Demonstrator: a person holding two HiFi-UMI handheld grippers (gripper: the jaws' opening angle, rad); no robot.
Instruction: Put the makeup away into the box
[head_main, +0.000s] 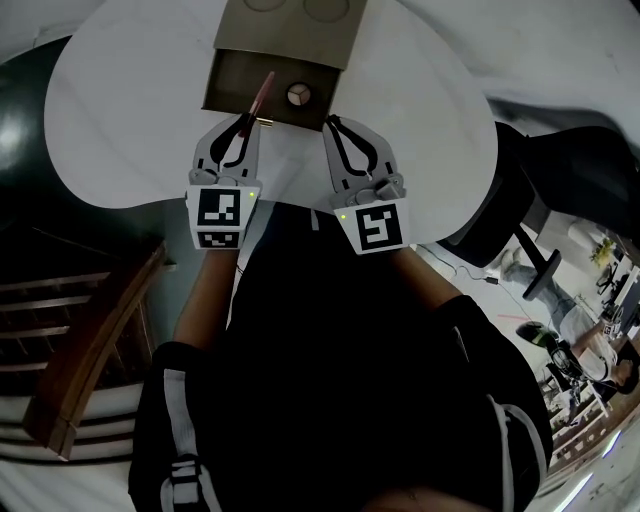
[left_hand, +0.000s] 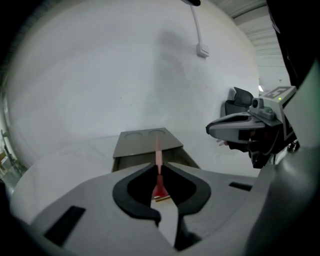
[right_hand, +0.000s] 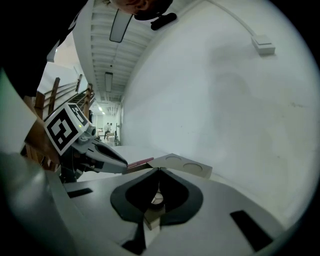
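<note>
Pink-red at the left: grips a slim makeup stick in the left tongs, tips clamped on its lower part, far end slanting up toward the open brown box on the white desk. Shows a small round piece inside the box. Holds the right tongs closed tip to tip on nothing, near the box's front edge.

Person wears black top, short sleeves, white stripe on rt side, grey strap w/ buckle lower left. Left gripper & right gripper: pale grey shells, black curved jaw liners, each w/ b&w square-marker cube & small green light.
</note>
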